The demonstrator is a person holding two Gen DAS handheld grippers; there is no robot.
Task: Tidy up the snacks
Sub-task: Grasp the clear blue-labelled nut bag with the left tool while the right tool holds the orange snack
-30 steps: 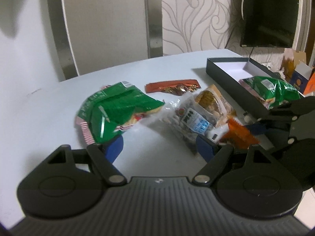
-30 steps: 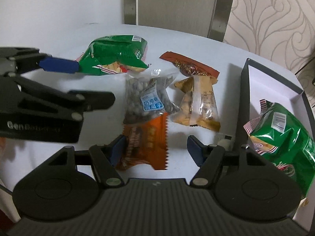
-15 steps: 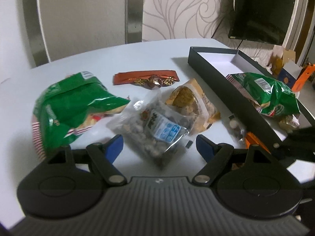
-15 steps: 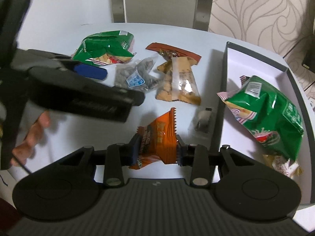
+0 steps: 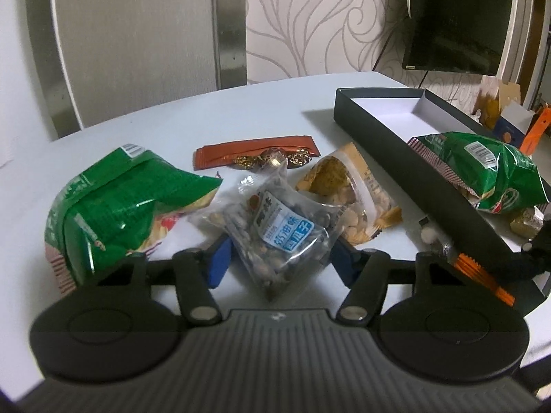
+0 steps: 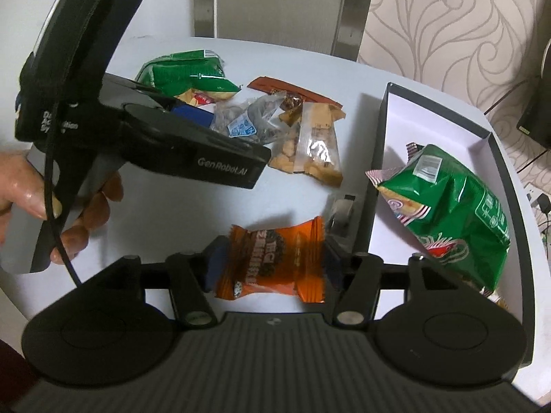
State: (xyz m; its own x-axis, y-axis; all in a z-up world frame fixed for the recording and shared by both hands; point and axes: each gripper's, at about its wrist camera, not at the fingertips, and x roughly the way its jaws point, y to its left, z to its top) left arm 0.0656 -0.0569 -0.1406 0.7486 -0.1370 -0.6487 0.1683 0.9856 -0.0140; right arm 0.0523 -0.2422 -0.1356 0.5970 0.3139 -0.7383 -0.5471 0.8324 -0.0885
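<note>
"GenRobot.AI" left gripper straddles seed bag; right gripper clamps orange snack.

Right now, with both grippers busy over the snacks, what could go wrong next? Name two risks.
The right gripper pinches the orange packet only at its sides; it may slip before reaching the box. The left gripper, closing around the clear seed bag, could drag the overlapping cracker bag.

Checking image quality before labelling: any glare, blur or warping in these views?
Left wrist: glare on the clear seed bag, wall edges bowed by the fisheye. Right wrist: the orange packet in the right gripper looks soft, and its shadow falls on the table.
</note>
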